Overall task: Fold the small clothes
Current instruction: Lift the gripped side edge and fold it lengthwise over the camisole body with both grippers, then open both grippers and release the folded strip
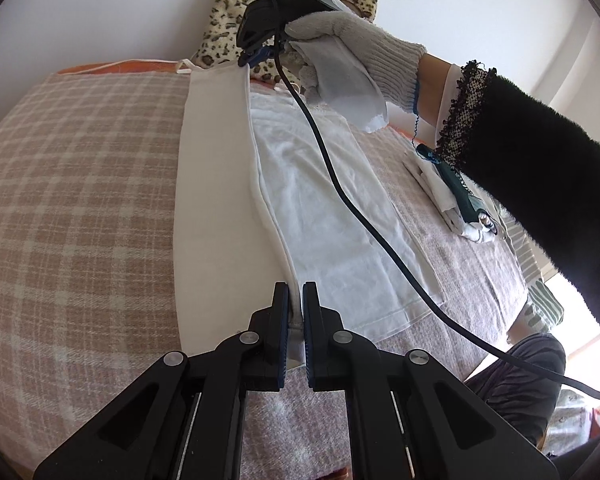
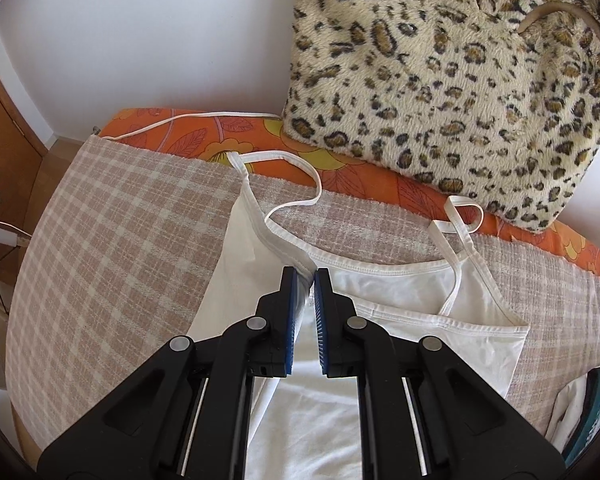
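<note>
- White camisole (image 2: 412, 300): thin, smooth knit with narrow spaghetti straps and stitched hems. It lies on the checked blanket (image 1: 80, 200), with one side panel lifted into a long fold edge that runs between the two grippers.
- Left gripper (image 1: 296, 304): black jaws with blue ribbed pads, clamped on the hem end of the fold edge, near the blanket's near edge.
- Right gripper (image 2: 308, 280): jaws nearly together, pinching the camisole's neckline seam at the base of one strap. In the left wrist view it appears at the far end of the fold, held by a hand in a grey knit glove (image 1: 352, 44). A black cable (image 1: 340, 188) trails from it across the garment.
- Checked blanket: coarse woven beige-and-cream plaid over an orange floral sheet (image 2: 220, 144) that shows along the far edge.
- Leopard-print cushion (image 2: 452, 80): plush pile, resting at the far edge against the white wall.
- Folded white item (image 1: 448, 196): lies near the blanket's right edge, possibly another garment. Detail is unclear.
</note>
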`<state>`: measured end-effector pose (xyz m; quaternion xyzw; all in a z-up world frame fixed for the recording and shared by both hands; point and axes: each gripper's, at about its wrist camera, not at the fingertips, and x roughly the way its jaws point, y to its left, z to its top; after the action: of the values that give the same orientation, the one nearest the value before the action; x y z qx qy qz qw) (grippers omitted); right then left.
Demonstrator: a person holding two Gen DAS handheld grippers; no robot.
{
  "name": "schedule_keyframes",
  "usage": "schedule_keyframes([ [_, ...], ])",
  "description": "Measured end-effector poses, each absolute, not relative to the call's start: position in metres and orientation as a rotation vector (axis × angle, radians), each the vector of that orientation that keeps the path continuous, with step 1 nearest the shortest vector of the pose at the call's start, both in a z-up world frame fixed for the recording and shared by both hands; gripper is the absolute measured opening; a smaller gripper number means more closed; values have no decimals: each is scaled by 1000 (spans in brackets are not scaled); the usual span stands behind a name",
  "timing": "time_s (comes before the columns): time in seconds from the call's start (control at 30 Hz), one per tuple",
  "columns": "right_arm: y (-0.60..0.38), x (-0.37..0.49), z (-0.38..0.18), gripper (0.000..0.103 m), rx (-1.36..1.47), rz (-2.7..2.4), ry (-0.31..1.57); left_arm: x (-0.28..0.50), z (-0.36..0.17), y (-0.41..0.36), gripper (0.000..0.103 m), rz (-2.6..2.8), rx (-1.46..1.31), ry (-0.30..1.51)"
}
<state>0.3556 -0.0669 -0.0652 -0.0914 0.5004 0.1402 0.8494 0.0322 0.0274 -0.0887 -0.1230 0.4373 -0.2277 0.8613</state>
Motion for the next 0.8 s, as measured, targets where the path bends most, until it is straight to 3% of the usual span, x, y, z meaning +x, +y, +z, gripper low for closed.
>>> schedule_keyframes([
  [0.8, -78, 372, -101, 10, -234, 272, 1072, 48, -121, -8, 6, -509, -217, 1049],
])
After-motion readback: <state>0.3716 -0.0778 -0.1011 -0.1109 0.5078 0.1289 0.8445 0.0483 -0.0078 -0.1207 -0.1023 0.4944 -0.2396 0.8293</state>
